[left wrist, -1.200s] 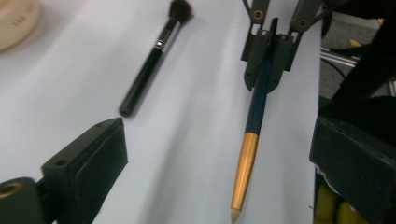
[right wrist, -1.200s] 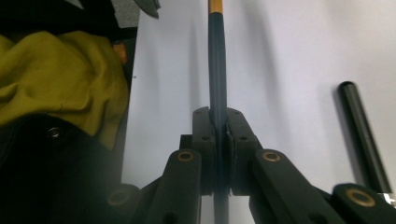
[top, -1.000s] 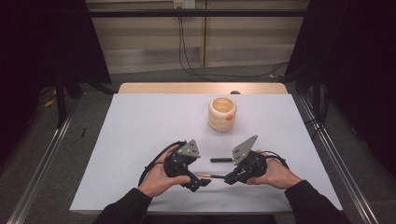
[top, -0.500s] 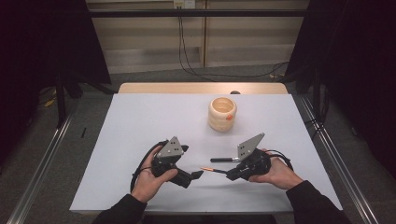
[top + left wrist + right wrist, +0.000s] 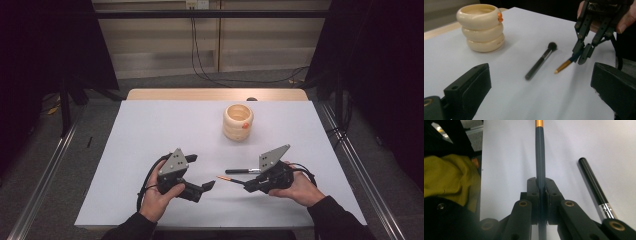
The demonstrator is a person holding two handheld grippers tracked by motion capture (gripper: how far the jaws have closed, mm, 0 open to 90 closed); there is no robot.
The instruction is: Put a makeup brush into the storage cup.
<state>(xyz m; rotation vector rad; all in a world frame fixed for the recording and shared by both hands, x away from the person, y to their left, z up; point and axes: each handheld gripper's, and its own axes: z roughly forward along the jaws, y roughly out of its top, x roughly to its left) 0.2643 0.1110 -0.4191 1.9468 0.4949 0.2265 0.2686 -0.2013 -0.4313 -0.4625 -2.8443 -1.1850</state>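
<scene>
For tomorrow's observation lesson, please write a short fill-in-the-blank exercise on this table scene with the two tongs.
1. The right tongs are shut on a dark pencil with a ____ coloured tip.
2. The left tongs stand ____ with nothing between them.
3. The black brush lies flat on the ____ table cover.
4. The cream ringed holder stands ____ on the table.

Missing words: gold; open; white; upright

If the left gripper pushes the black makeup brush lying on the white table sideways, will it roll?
Probably yes: the black makeup brush has a round, slim handle lying flat on the smooth white table. It looks stiff and light; its soft tuft may slow rolling.
</scene>
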